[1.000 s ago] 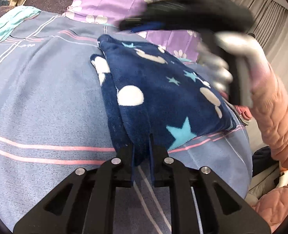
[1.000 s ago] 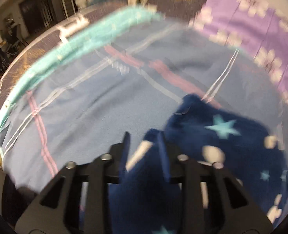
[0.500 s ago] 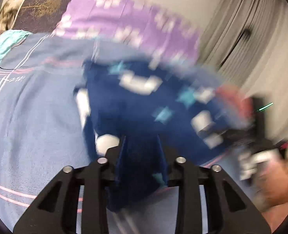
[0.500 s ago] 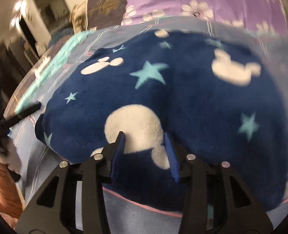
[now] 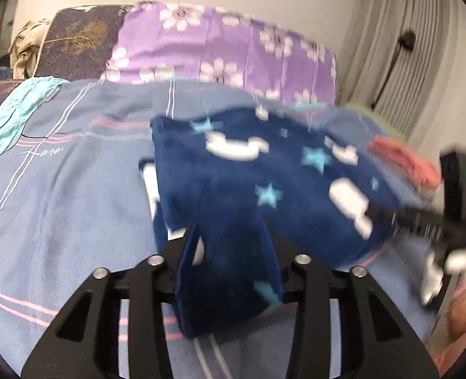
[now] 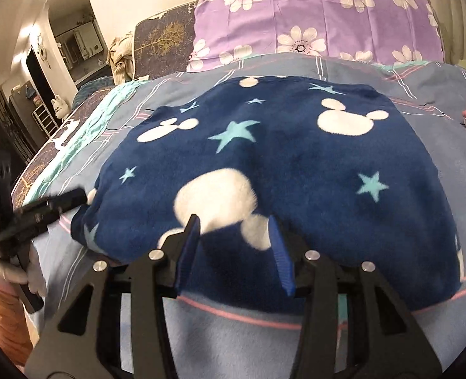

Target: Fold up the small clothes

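A navy fleece garment (image 6: 280, 158) with white mouse heads and teal stars lies folded on the blue bedsheet (image 6: 233, 341). It also shows in the left wrist view (image 5: 264, 183). My left gripper (image 5: 230, 230) has its jaws apart with a fold of the garment's near edge between them, lifted off the sheet. My right gripper (image 6: 233, 224) is open at the garment's near edge, fabric lying between its fingers. The left gripper also shows at the left in the right wrist view (image 6: 43, 205).
A purple flowered pillow (image 6: 321, 19) and a dark patterned pillow (image 6: 163, 41) lie at the head of the bed. A pink folded cloth (image 5: 406, 164) sits at the bed's right edge. Grey curtains (image 5: 422, 47) hang to the right.
The right gripper swung from across the bed round to the garment's near edge and opened. The left gripper's jaws widened and it lifted the garment's edge.
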Available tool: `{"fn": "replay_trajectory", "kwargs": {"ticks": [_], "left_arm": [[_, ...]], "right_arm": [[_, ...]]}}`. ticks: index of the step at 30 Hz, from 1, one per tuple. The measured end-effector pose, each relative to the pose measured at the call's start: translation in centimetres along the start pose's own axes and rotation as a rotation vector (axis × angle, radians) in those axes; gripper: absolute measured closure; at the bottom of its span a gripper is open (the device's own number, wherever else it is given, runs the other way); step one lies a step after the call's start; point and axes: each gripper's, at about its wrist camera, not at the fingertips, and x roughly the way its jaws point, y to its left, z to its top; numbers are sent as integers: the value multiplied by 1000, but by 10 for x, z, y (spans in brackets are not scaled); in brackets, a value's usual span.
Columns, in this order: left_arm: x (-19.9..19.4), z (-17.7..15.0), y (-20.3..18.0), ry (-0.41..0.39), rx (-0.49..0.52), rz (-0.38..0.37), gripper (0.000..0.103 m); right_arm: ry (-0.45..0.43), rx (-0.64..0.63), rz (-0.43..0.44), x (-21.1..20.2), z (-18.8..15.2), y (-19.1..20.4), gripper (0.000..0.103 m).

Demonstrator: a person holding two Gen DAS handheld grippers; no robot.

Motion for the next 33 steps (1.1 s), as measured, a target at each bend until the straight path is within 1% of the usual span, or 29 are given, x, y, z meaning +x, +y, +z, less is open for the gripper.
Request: {"fn": "replay_trajectory", "kwargs": {"ticks": [3, 4, 5, 6, 7, 8, 9, 10, 12, 13, 14, 15, 16, 17, 18, 19, 20, 21, 22, 23, 24, 25, 26, 27, 28, 29, 30, 32, 33], "left_arm": [[7, 17, 7, -33, -52, -14, 57], [16, 19, 8, -23, -59, -34, 57], [28, 19, 8, 10, -55, -34, 57], [50, 14, 8, 91, -38, 11, 57], [68, 5, 9, 153, -21, 37, 57], [75, -3, 8, 135, -1, 32, 56], [73, -3, 8, 122, -4, 25, 56], [71, -1, 9, 125, -14, 18, 56], [70, 0, 12, 127, -33, 2, 56], [71, 0, 12, 121, -35, 0, 56], [70, 0, 11, 116, -32, 2, 56], [71, 0, 10, 115, -28, 6, 56], [71, 1, 8, 114, -18, 16, 56], [71, 1, 6, 110, -10, 26, 56], [70, 2, 5, 108, -6, 31, 56], [70, 2, 3, 105, 0, 38, 56], [67, -2, 3, 103, 1, 39, 56], [67, -2, 3, 103, -2, 36, 56], [67, -4, 4, 102, -5, 32, 55], [66, -4, 6, 100, -9, 25, 55], [66, -4, 6, 99, -11, 23, 55], [66, -5, 7, 99, -12, 22, 55], [66, -5, 7, 98, -13, 21, 55], [67, -4, 8, 101, -17, 18, 55], [68, -4, 8, 104, -22, 14, 55], [68, -4, 9, 104, -21, 13, 54], [68, -4, 9, 103, -18, 15, 54], [68, -5, 7, 101, -12, 21, 54], [68, -5, 7, 100, -11, 23, 54]], "right_arm": [[-22, -20, -29, 4, 4, 7, 56], [-5, -18, -33, 11, 7, 7, 56], [31, -15, -53, 19, 7, 7, 56], [88, -15, -78, 34, 4, 7, 55], [93, -36, -93, 41, 0, 8, 55], [75, -85, -123, 43, -5, 14, 55], [73, -107, -144, 42, -8, 18, 55], [78, -111, -151, 40, -7, 19, 55], [100, -76, -124, 36, -1, 15, 55], [113, -37, -105, 33, 5, 10, 56], [114, 17, -90, 28, 16, 5, 61], [76, 45, -85, 21, 30, 4, 63], [40, 42, -84, 16, 37, 7, 65], [-24, 23, -91, 9, 50, 11, 65], [-58, 6, -101, 9, 60, 14, 65], [-52, 2, -91, 18, 67, 14, 65], [-13, 12, -85, 32, 68, 13, 65], [57, 29, -97, 54, 64, 8, 65], [151, 46, -118, 86, 50, -1, 64], [118, 24, -123, 92, 40, -3, 64], [67, -32, -150, 87, 32, 4, 64], [69, -59, -182, 82, 32, 12, 64], [83, -56, -188, 78, 35, 15, 61], [103, -36, -185, 75, 41, 15, 61], [114, -10, -172, 72, 50, 14, 61], [98, 21, -152, 66, 64, 12, 61], [62, 23, -145, 60, 76, 11, 61], [-18, -16, -181, 56, 109, 16, 61], [-39, -23, -179, 60, 124, 17, 58]]}}
